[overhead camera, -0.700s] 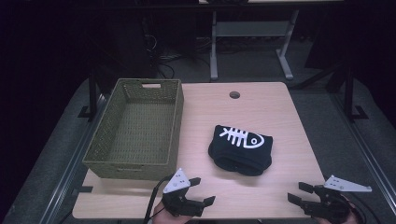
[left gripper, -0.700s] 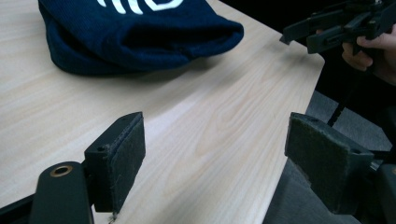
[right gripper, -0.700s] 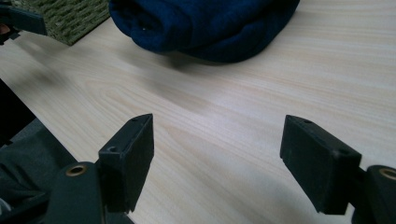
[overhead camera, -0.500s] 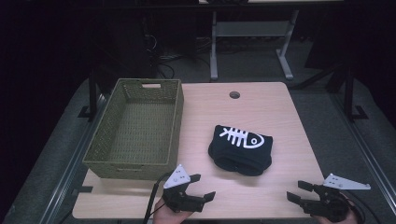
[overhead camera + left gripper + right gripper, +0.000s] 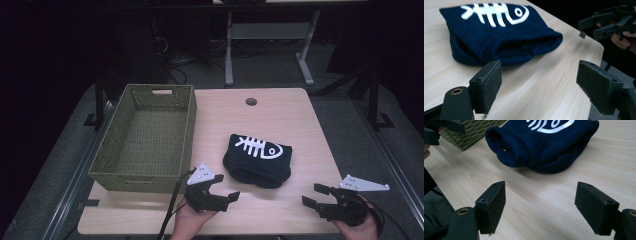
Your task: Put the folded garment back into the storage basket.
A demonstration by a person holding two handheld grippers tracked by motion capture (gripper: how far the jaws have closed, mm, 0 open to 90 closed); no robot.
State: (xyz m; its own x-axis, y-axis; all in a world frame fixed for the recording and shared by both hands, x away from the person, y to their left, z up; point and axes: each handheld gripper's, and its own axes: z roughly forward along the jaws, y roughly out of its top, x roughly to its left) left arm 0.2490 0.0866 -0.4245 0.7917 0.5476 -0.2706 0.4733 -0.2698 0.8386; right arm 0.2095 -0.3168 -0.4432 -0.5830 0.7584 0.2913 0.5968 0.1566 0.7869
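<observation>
Now | folded navy cloth (image 5: 257, 159), white fishbone print | left tool (image 5: 221, 196), right tool (image 5: 313, 195) spread

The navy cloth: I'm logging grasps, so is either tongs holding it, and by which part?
Nothing is held. Both the left tongs and right tongs are open, short of the cloth on the table.
</observation>
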